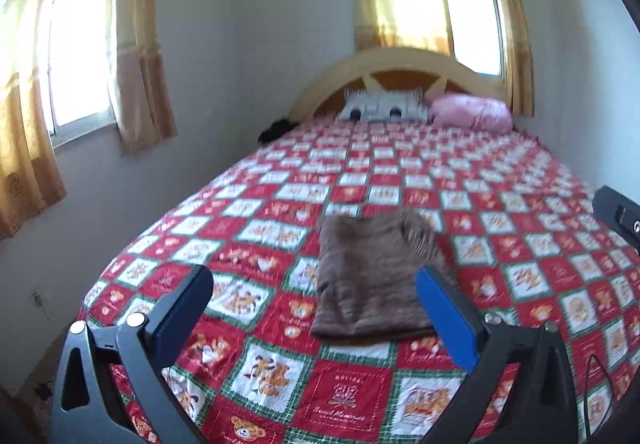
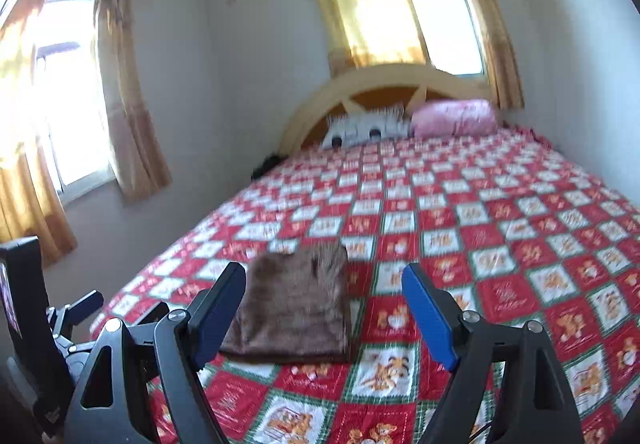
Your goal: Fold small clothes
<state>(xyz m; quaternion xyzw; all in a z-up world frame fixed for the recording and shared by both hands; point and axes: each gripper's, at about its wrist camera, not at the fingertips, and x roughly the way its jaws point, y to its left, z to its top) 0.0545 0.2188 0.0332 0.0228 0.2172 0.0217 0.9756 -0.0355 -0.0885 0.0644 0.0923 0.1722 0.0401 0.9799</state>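
A small brown garment [image 1: 370, 280] lies folded into a neat rectangle on the red and white patchwork bedspread [image 1: 500, 180], near the foot of the bed. My left gripper [image 1: 316, 276] hovers above and short of it, open, nothing between its blue-padded fingers [image 1: 448, 320]. In the right wrist view the same brown garment [image 2: 296, 308] lies ahead, left of centre. My right gripper [image 2: 324, 276] stands open and empty above the bedspread [image 2: 500, 204], clear of the cloth. Part of the right gripper [image 1: 620, 216] shows at the left wrist view's right edge.
A striped pillow [image 1: 380, 106] and a pink pillow [image 1: 472, 110] rest against the curved wooden headboard [image 1: 396, 58]. Curtained windows [image 1: 76, 56] are on the left wall and behind the bed. The other hand's device [image 2: 24, 284] sits at the right wrist view's left edge.
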